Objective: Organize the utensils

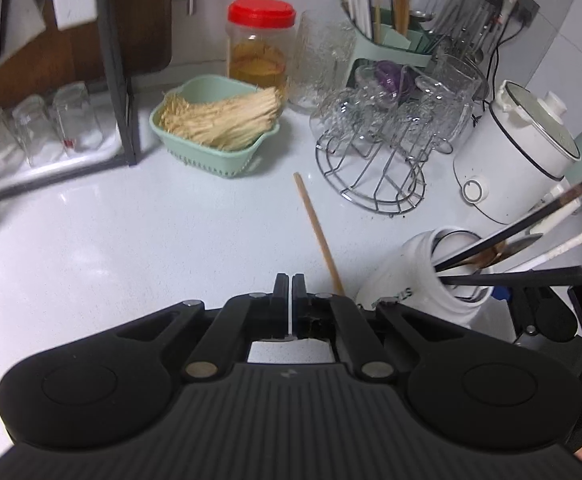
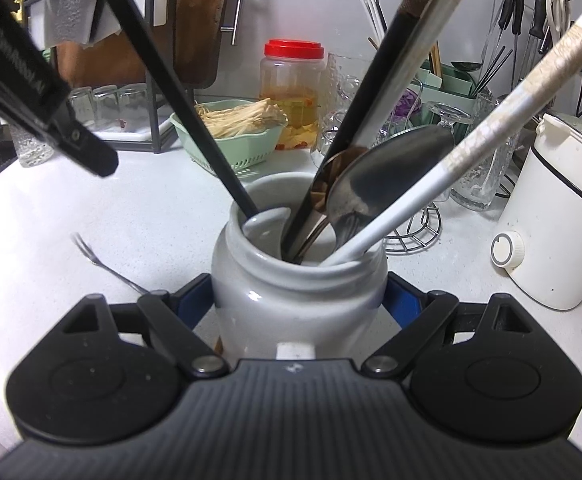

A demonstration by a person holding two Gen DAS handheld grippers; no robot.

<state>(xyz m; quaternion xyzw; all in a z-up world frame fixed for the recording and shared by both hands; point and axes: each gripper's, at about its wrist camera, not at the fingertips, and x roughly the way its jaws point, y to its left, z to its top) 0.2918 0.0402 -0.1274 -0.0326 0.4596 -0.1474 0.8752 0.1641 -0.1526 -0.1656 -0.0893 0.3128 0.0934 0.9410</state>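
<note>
Left wrist view: left gripper [image 1: 290, 284] clenched, nothing visibly between the pads. Wooden chopstick [image 1: 318, 233] lies loose on the counter [image 1: 131, 240], just beside the white jar [image 1: 419, 280].

Right wrist view: right gripper [image 2: 299, 300] grasps the jar [image 2: 297, 300] holding spoons and chopsticks. Fork [image 2: 103, 264] lies on the counter beside it.

Risk: long, leaning handles could tip the jar if knocked.

White speckled counter [image 1: 131, 240] meets white tiled wall [image 1: 571, 40]; dark metal rack [image 1: 117, 80] at left; socket [image 1: 529, 8] with cable. Even lighting.
</note>
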